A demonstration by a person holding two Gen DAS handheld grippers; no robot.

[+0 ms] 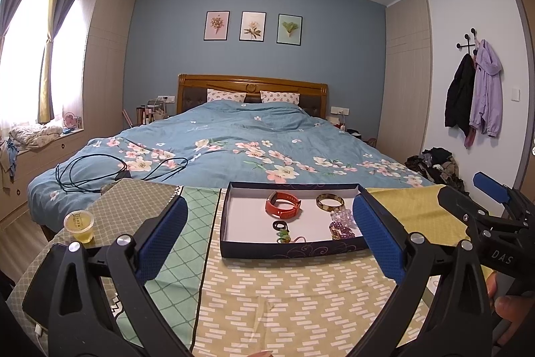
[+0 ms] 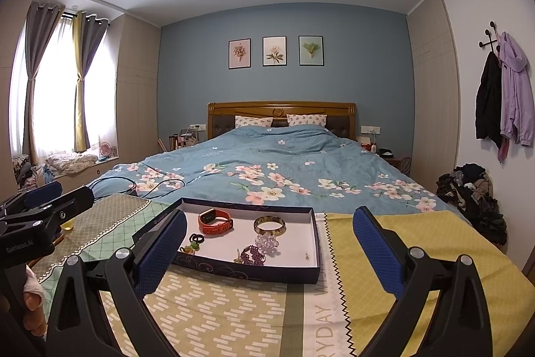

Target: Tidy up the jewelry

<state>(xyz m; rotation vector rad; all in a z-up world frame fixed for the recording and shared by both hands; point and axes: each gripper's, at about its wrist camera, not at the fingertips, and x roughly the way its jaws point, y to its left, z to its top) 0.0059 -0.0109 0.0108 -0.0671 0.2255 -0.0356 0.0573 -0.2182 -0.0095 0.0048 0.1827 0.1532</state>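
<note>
A shallow dark blue box [image 1: 287, 251] with a white floor sits on the patterned tablecloth; it also shows in the right wrist view [image 2: 247, 270]. Inside lie an orange-red watch band [image 1: 283, 204] [image 2: 215, 220], a tortoiseshell bangle [image 1: 330, 201] [image 2: 269, 225], a purple bead flower [image 1: 341, 217] [image 2: 267, 243], a purple-and-gold beaded piece [image 1: 341, 231] [image 2: 251, 255], a black ring [image 1: 280, 226] [image 2: 196, 238] and a green charm [image 1: 284, 236] [image 2: 190, 247]. My left gripper [image 1: 271, 243] is open and empty, just before the box. My right gripper [image 2: 269, 251] is open and empty, also short of the box.
A small cup of yellow liquid [image 1: 79, 226] stands on the table's left part. Behind the table is a bed with a blue floral quilt [image 1: 234, 149] and black cables [image 1: 110, 171]. A pile of clothes [image 2: 474, 199] lies on the floor at right.
</note>
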